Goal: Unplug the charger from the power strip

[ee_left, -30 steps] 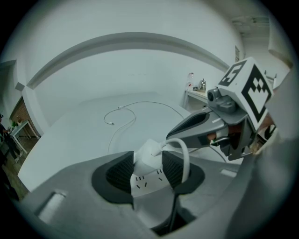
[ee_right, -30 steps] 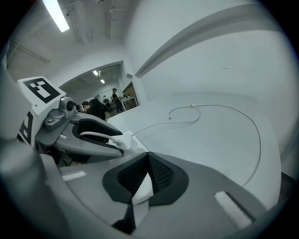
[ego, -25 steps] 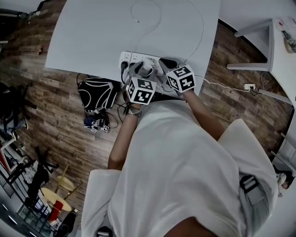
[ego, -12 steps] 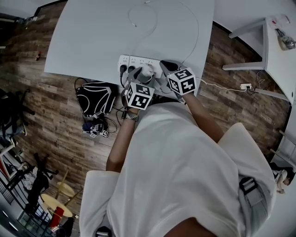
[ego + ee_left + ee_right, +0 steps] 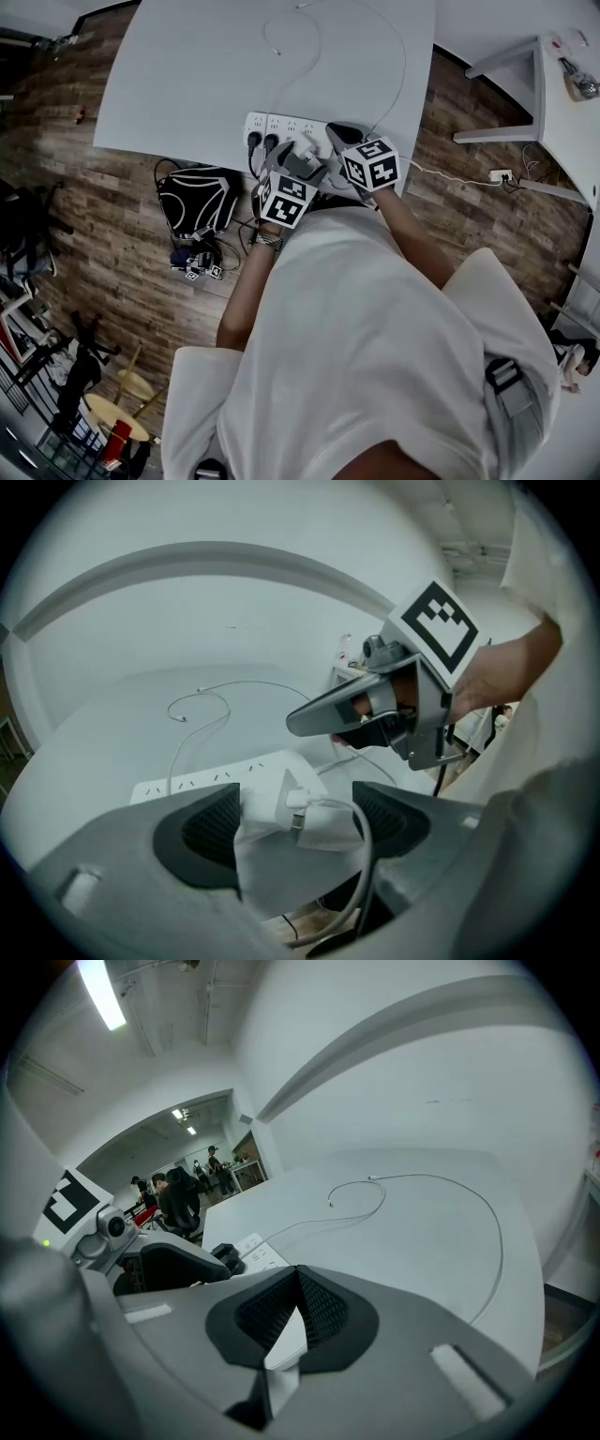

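While table [image 5: 187,75] sits on wood floor [image 5: 94,211] | left gripper [image 5: 300,825] jaws just opened wide, charger [image 5: 265,795] between | right gripper [image 5: 295,1314] jaws together

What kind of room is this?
Probably an office or workshop: a big white table with a power strip on it, a wood-look floor, and, in the right gripper view, people farther back under ceiling strip lights.

We're looking down on a white table [image 5: 187,75], plain and flat. A white power strip [image 5: 286,124] lies right along its near edge. Further back, a thin white cable [image 5: 322,39] curls loosely across the top, and its long run curves toward the strip's right end.
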### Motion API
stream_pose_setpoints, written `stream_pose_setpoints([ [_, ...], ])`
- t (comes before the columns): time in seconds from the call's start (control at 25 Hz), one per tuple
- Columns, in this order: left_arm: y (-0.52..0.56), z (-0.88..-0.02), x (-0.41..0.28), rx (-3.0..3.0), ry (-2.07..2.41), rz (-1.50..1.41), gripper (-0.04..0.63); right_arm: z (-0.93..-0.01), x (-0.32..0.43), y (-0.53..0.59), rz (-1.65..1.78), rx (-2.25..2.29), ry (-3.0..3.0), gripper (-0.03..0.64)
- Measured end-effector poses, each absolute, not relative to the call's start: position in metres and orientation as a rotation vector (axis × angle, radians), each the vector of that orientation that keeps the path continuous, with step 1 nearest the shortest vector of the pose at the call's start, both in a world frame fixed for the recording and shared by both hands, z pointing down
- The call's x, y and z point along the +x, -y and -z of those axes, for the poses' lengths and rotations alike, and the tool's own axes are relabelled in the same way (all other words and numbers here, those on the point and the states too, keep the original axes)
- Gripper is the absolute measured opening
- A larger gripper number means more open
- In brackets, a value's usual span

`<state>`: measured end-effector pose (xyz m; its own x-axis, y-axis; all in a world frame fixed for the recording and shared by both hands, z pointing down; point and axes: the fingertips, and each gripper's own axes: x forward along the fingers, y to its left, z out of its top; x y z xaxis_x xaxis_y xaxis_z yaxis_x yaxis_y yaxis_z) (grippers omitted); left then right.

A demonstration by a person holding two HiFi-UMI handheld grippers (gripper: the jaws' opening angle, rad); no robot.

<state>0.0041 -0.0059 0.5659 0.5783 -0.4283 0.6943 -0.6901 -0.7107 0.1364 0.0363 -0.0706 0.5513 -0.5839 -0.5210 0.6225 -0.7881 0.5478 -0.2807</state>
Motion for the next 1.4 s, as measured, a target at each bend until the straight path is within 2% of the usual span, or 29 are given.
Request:
stream_pose_setpoints([
  [0.8,0.014,-0.548,-0.025,2.376,0.969,-0.737,0.383,-0.543,0.023,0.065,-0.768,1.097,2.305,0.002],
  [1.12,0.030,-0.528,-0.047,2.411,1.083,-0.689,0.200,-0.523,0.027,0.066,-0.726,1.178,2.320,0.002],
  [1.4,0.039,-0.506,-0.060,2.461,1.147,-0.706,0.073,-0.494,0.028,0.063,-0.648,1.251,2.347,0.002],
])
